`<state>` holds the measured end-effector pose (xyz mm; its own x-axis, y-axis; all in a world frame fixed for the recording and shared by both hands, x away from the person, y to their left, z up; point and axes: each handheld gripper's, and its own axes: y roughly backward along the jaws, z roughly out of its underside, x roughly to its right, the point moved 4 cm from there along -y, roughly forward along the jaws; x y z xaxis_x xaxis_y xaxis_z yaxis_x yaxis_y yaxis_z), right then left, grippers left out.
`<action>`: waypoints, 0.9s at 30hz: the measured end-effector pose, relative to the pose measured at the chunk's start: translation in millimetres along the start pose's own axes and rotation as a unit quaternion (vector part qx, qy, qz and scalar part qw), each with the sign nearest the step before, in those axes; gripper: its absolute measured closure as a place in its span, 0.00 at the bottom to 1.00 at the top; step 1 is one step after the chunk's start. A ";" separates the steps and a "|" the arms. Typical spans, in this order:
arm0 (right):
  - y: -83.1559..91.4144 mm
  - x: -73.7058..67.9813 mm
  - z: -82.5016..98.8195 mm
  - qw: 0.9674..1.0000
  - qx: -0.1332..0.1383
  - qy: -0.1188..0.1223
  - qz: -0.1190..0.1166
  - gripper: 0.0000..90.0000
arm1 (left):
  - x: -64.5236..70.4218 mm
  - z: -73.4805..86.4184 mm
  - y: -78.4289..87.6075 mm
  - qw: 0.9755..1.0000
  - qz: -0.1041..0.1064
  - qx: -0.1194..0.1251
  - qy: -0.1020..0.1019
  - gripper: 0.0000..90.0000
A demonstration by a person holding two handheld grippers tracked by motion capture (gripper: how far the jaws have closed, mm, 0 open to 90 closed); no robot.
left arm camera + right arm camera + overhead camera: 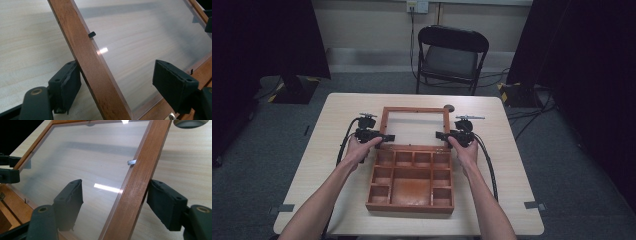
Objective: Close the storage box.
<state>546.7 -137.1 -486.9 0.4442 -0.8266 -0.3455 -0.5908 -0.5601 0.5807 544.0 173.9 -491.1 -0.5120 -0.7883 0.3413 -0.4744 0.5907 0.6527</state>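
Room: grey carpet, dark curtains either side, black folding chair [452, 54] parked behind the table, cables running along the floor.
Table: pale wood-grain top [507, 165], rounded corners, pretty much bare apart from the box.
Box: reddish-brown wooden organiser box [412, 182] sitting mid-table, open, with small compartments round the edges and one big one in the middle.
Lid: wood frame with a clear pane [414, 127], swung back behind the box; you can see the tabletop grain right through it. Little clips hold the pane into the frame [92, 34].
Left gripper: [384, 137] at the lid's left rail, jaws spread with one either side of the rail [92, 67], the outer one close against it, the inner one well clear.
Right gripper: [441, 135] same deal on the right rail [136, 187], jaws apart and straddling the wood, not clamped.
Small stuff: round dark thing [449, 108] on the table just past the lid's far right corner, can't tell what it is.
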 end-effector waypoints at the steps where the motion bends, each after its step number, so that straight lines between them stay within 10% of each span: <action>1: 0.0 0.0 0.0 1.000 0.000 0.000 0.000 0.32 | 0.0 0.0 0.0 1.000 0.000 0.000 0.000 0.25; 27: 31.1 -14.2 -17.7 0.999 0.040 0.026 -0.019 0.35 | 12.3 -15.9 20.8 0.998 -0.027 0.052 -0.038 0.39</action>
<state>534.0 -141.9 -450.9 0.5007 -0.8019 -0.3259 -0.6243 -0.5954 0.5057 539.3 173.7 -462.5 -0.5339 -0.8068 0.2530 -0.5731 0.5653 0.5933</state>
